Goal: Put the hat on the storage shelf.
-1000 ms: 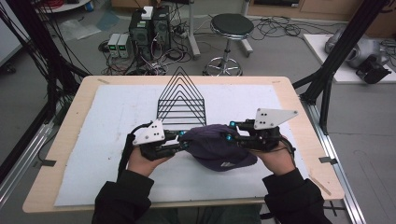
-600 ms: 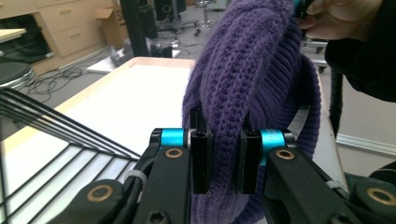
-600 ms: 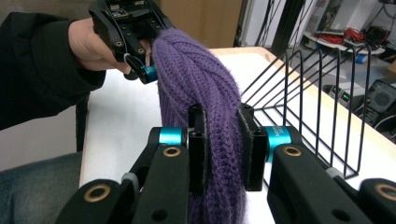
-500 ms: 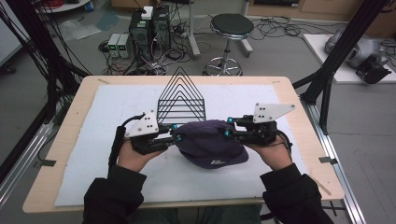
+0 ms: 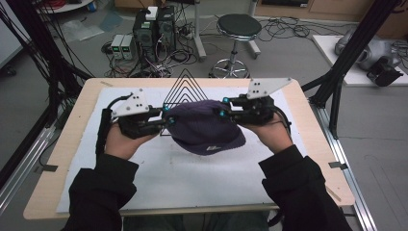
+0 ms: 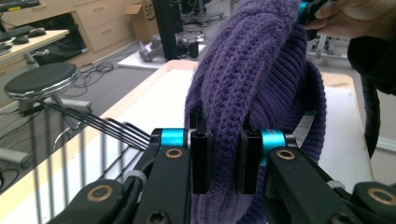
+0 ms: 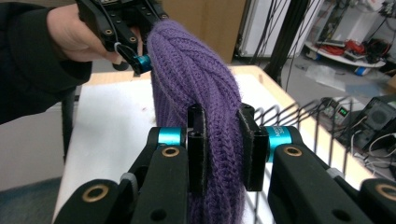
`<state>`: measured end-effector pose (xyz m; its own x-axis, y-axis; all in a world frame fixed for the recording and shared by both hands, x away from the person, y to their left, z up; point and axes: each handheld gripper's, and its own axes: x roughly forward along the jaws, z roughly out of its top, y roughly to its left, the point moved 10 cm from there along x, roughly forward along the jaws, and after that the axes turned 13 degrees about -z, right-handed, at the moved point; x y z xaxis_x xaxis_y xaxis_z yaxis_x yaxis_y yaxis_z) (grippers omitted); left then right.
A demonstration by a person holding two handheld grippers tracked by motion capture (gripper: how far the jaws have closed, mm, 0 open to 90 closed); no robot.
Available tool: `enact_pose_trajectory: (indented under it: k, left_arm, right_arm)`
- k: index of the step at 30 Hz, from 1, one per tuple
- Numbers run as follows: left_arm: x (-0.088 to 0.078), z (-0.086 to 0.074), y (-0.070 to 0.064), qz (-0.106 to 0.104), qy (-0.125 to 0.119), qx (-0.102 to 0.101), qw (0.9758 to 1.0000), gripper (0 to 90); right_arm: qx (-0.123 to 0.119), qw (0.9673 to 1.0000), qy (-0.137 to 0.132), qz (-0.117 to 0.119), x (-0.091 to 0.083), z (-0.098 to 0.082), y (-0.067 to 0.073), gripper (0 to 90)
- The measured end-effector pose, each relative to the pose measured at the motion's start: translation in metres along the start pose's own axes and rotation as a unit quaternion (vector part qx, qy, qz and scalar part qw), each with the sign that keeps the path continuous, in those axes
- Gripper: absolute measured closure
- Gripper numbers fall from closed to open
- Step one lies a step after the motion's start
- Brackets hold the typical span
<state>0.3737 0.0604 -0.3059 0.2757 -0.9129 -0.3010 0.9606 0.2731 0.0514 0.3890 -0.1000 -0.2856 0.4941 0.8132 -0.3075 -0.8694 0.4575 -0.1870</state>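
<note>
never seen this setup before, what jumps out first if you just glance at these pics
A purple ribbed knit beanie hangs in the air above the middle of the white-topped table, stretched between two hand-held tools. The left gripper and the right gripper each pinch the knit at opposite sides. Just behind the hat stands a black wire rack of nested triangles.

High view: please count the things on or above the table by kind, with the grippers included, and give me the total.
Purple knit hat: 1
Black wire rack: 1
Grippers, each with its jaws shut on the hat: 2, the left gripper and the right gripper
White mat on the table: 1
Total: 5
</note>
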Motion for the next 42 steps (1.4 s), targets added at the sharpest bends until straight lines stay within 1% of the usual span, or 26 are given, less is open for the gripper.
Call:
enact_pose_trajectory:
  k: [1,3,4,5,6,7,8,9,10,11,12,13,14,15,16,17,18,19,20,22,25,31,33,39,40,42]
  left_arm:
    - [-0.007,0.011,0.005,0.007,-0.001,0.006,1.0000,79.5]
    - [-0.013,0.023,0.010,0.015,0.001,0.016,0.9998,79.5]
    - [-0.017,0.028,0.013,0.019,0.003,0.021,0.9996,79.5]
    - [-0.017,0.028,0.013,0.019,0.003,0.021,0.9996,79.5]
    - [-0.021,0.034,0.017,0.024,0.005,0.024,0.9994,79.5]
    - [-0.027,0.043,0.024,0.036,0.005,0.027,0.9990,79.4]
    - [-0.032,0.050,0.028,0.043,0.003,0.031,0.9986,79.4]
    - [-0.032,0.050,0.028,0.043,0.003,0.031,0.9986,79.4]
    - [-0.038,0.059,0.036,0.052,0.000,0.035,0.9980,79.4]
    - [-0.040,0.061,0.041,0.056,-0.001,0.034,0.9978,79.4]
    - [-0.040,0.061,0.041,0.056,-0.001,0.034,0.9978,79.4]
    - [-0.044,0.064,0.050,0.064,0.001,0.030,0.9975,79.4]
    - [-0.044,0.064,0.050,0.064,0.001,0.030,0.9975,79.5]
    - [-0.045,0.065,0.054,0.065,0.004,0.027,0.9975,79.4]
    - [-0.047,0.065,0.061,0.071,0.018,0.026,0.9969,79.4]
    - [-0.047,0.065,0.061,0.071,0.018,0.026,0.9969,79.4]
    - [-0.047,0.066,0.067,0.077,0.028,0.029,0.9962,79.4]
    - [-0.047,0.066,0.067,0.077,0.028,0.029,0.9962,79.4]
    - [-0.048,0.068,0.073,0.081,0.029,0.029,0.9958,79.4]
    - [-0.048,0.070,0.078,0.084,0.028,0.031,0.9956,79.4]
    - [-0.049,0.073,0.080,0.083,0.024,0.030,0.9958,79.3]
    - [-0.049,0.073,0.089,0.086,0.024,0.025,0.9957,79.1]
    - [-0.047,0.070,0.092,0.089,0.031,0.031,0.9951,79.1]
    - [-0.042,0.059,0.099,0.090,0.038,0.025,0.9949,79.1]
    - [-0.041,0.054,0.101,0.091,0.039,0.018,0.9950,79.1]
    - [-0.040,0.047,0.103,0.090,0.039,0.011,0.9951,79.0]
  right_arm:
    - [0.001,1.0000,-0.003,-0.001,0.002,0.008,-0.004,76.6]
    - [-0.001,1.0000,-0.008,-0.002,0.005,0.018,-0.008,76.6]
    - [0.000,0.9999,-0.011,-0.006,0.007,0.024,-0.012,76.5]
    - [0.000,0.9999,-0.015,-0.007,0.009,0.030,-0.015,76.4]
    - [0.000,0.9999,-0.015,-0.007,0.009,0.030,-0.015,76.4]
    - [0.000,0.9997,-0.024,-0.011,0.015,0.043,-0.021,76.4]
    - [0.002,0.9995,-0.027,-0.014,0.018,0.048,-0.023,76.4]
    - [0.005,0.9995,-0.026,-0.016,0.023,0.055,-0.027,76.4]
    - [0.007,0.9994,-0.029,-0.016,0.027,0.060,-0.030,76.4]
    - [0.011,0.9993,-0.032,-0.017,0.030,0.065,-0.032,76.5]
    - [0.012,0.9993,-0.031,-0.018,0.034,0.068,-0.035,76.5]
    - [0.013,0.9992,-0.031,-0.020,0.037,0.071,-0.038,76.5]
    - [0.015,0.9992,-0.029,-0.022,0.040,0.073,-0.040,76.5]
    - [0.016,0.9992,-0.028,-0.023,0.043,0.075,-0.043,76.5]
    - [0.017,0.9993,-0.022,-0.025,0.047,0.077,-0.046,76.5]
    - [0.017,0.9993,-0.022,-0.025,0.047,0.077,-0.046,76.5]
    - [0.017,0.9992,-0.019,-0.030,0.052,0.077,-0.050,76.5]
    - [0.018,0.9992,-0.018,-0.030,0.054,0.078,-0.052,76.5]
    - [0.019,0.9991,-0.018,-0.033,0.056,0.078,-0.054,76.5]
    - [0.021,0.9990,-0.021,-0.034,0.059,0.080,-0.058,76.5]
    - [0.025,0.9986,-0.028,-0.037,0.062,0.083,-0.062,76.5]
    - [0.021,0.9986,-0.024,-0.042,0.067,0.084,-0.068,76.4]
    - [0.019,0.9987,-0.017,-0.043,0.071,0.080,-0.071,76.3]
    - [0.023,0.9987,-0.010,-0.044,0.078,0.073,-0.075,76.2]
    - [0.027,0.9989,-0.005,-0.039,0.081,0.067,-0.074,76.0]
    - [0.028,0.9988,-0.005,-0.039,0.084,0.062,-0.074,76.0]
